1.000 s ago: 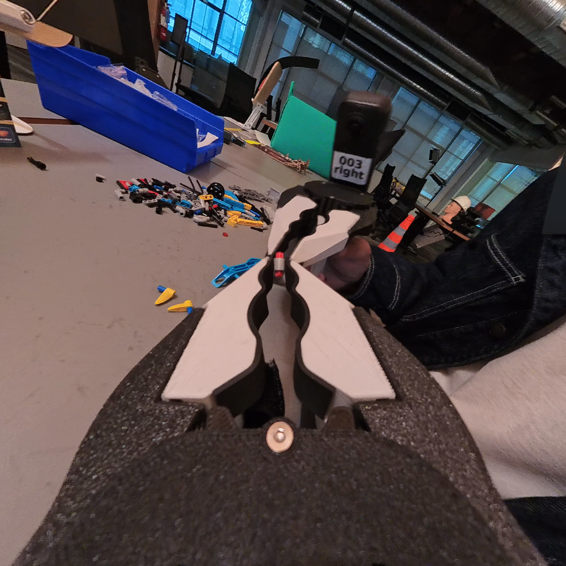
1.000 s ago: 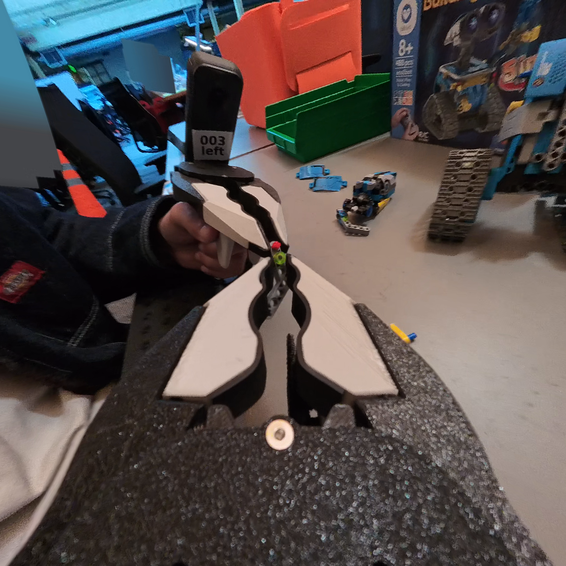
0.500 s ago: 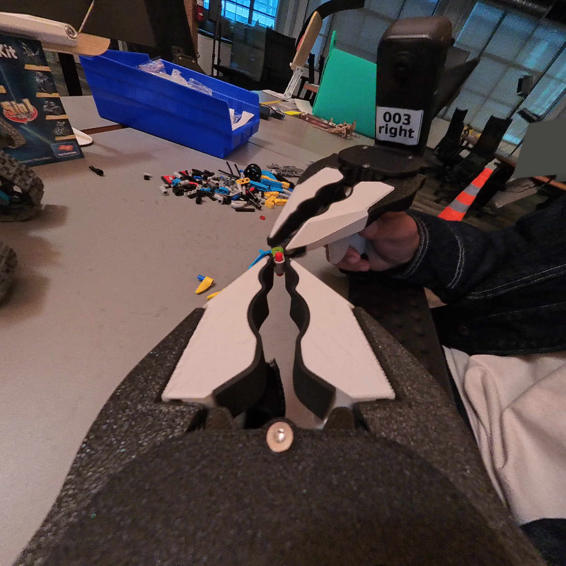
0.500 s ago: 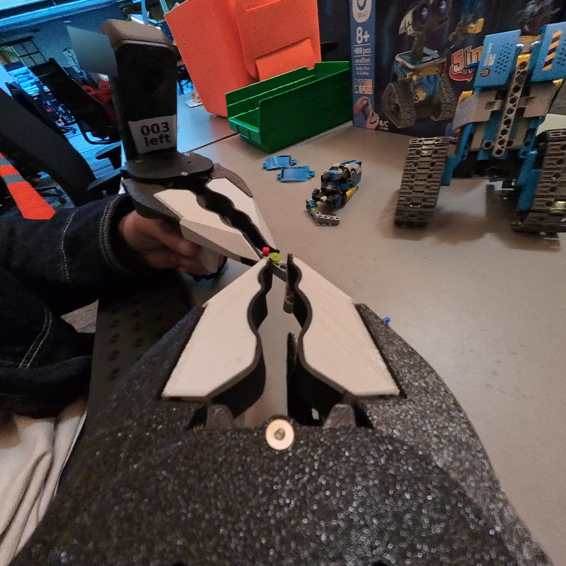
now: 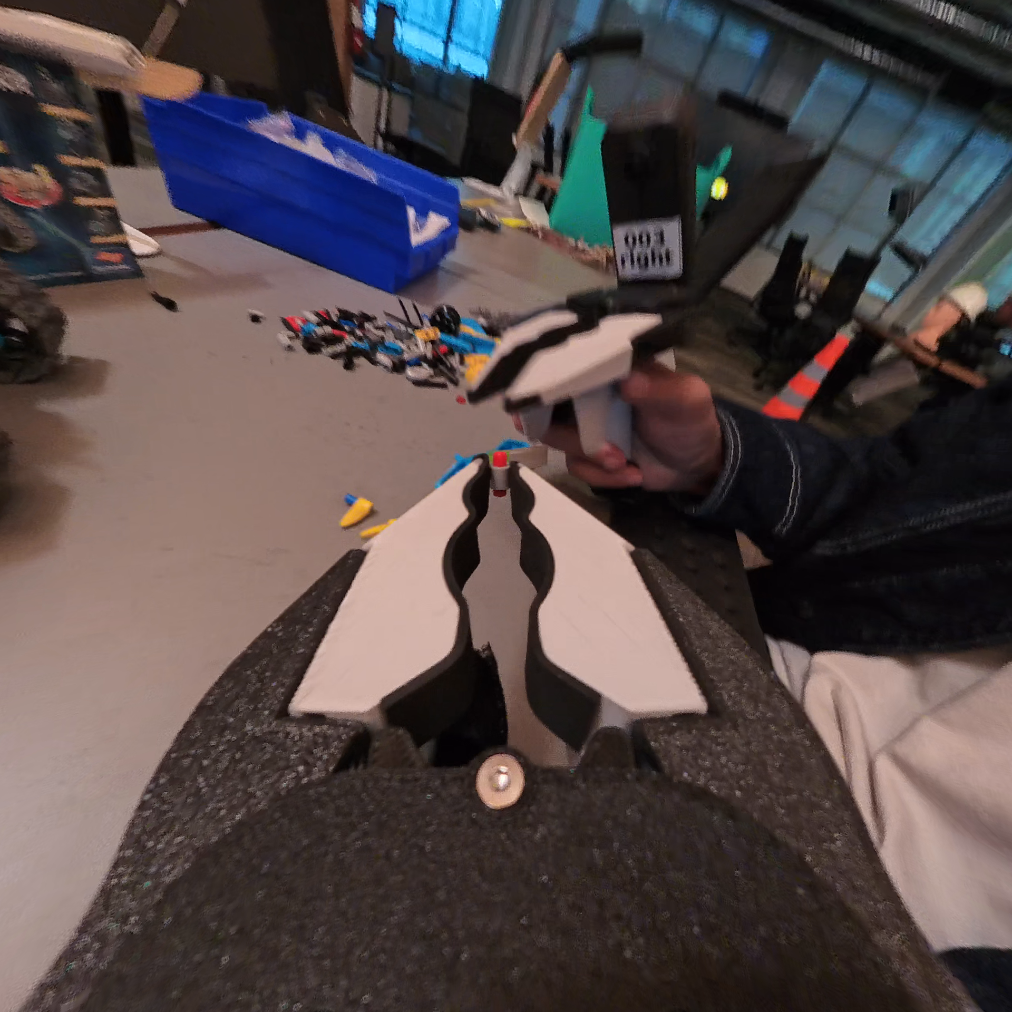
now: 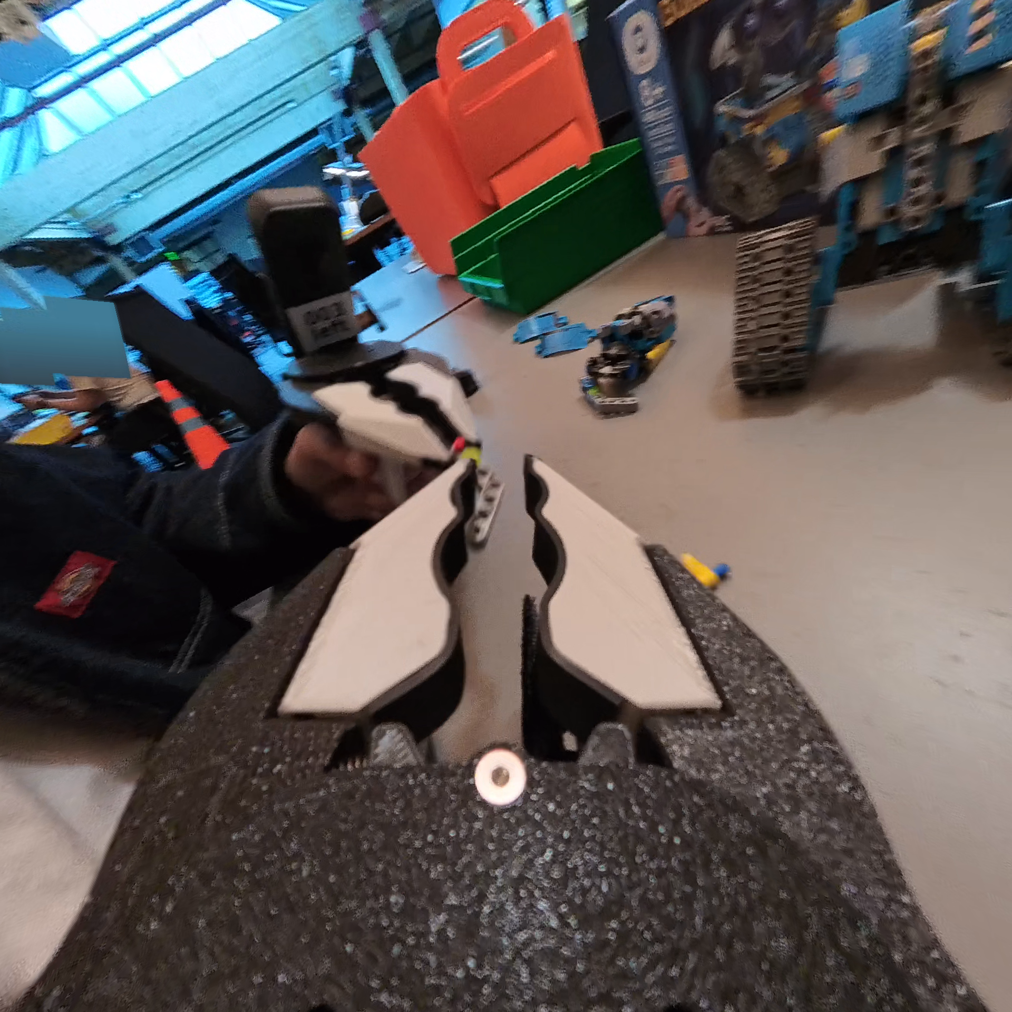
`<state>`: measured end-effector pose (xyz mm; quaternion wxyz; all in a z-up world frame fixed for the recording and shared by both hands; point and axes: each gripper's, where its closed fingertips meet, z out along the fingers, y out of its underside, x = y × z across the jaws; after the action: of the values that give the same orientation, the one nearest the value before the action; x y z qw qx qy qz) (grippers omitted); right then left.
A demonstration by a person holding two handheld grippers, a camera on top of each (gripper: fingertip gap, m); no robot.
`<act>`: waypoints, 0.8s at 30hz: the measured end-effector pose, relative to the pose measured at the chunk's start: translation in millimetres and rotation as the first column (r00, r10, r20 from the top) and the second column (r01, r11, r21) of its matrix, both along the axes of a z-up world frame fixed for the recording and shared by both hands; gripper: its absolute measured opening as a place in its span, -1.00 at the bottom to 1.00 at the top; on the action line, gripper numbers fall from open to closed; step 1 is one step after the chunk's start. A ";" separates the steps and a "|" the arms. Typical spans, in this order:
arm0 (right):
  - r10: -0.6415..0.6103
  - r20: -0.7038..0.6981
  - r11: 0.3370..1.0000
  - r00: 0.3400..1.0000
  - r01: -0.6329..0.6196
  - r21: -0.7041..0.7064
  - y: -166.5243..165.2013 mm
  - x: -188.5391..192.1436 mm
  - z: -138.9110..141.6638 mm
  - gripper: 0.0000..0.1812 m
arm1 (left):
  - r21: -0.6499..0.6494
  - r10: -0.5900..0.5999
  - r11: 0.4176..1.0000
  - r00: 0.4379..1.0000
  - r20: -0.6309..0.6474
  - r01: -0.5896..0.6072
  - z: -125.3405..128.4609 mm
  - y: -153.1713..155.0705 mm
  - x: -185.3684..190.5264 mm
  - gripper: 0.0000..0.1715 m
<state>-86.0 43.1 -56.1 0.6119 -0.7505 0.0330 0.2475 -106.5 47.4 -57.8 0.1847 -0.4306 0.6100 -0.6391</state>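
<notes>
My left gripper (image 5: pixel 498 465) is shut on a small brick assembly (image 5: pixel 499 475): a grey piece with a red pin, a lime bit and a grey holed beam sticking out to the right. In the right wrist view the left gripper (image 6: pixel 463 446) holds the same assembly, and its grey beam (image 6: pixel 484 506) hangs just inside my right gripper's left finger. My right gripper (image 6: pixel 498 463) is open, fingers apart and holding nothing. In the left wrist view the right gripper (image 5: pixel 473 394) hovers a little above and beyond the assembly, apart from it.
On the grey table (image 5: pixel 191 493) are a blue bin (image 5: pixel 295 191), a pile of loose pieces (image 5: pixel 383 345) and yellow pieces (image 5: pixel 356 512). The right wrist view shows a green bin (image 6: pixel 564 241), an orange case (image 6: pixel 493 126), a tracked blue model (image 6: pixel 777 306), a small blue model (image 6: pixel 630 356) and a yellow pin (image 6: pixel 703 572). The tips of both grippers are at nearly the same place. The tracked blue model (image 6: pixel 777 306) is about 20 cm from both grippers' fingertips.
My right gripper has opened, let go of the grey beam and drawn up and away. My left gripper stays shut on the assembly. Both views are blurred by motion.
</notes>
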 end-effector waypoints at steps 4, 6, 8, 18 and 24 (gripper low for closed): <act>0.096 0.035 0.995 0.995 -0.097 0.025 1.5 -23.6 4.2 -0.63 | -0.127 0.049 0.991 0.997 0.058 -0.041 19.6 16.8 -0.9 -0.94; 0.044 0.128 0.998 0.991 -0.049 0.032 3.4 -22.1 3.8 -0.74 | -0.157 0.044 0.987 0.997 0.066 -0.033 23.1 16.8 -1.8 -0.94; 0.010 0.185 1.000 0.983 -0.015 0.023 4.7 -19.5 1.2 -0.82 | -0.142 0.038 0.990 0.996 0.083 -0.026 24.9 14.1 -2.9 -0.94; -0.019 0.193 0.999 0.981 0.012 0.039 2.2 -14.0 3.8 -0.88 | 0.170 0.040 0.983 0.979 0.198 -0.074 15.7 -5.8 -3.9 -0.93; -0.014 0.454 0.974 0.891 0.115 -0.195 7.8 -0.8 -46.2 -0.90 | 0.438 0.102 0.894 0.995 0.014 -0.098 -39.3 3.9 7.7 -0.92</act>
<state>-86.8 50.9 -102.3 0.5255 -0.8478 -0.0577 0.0414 -98.8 51.3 -97.0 0.3064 -0.4119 0.7160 -0.4732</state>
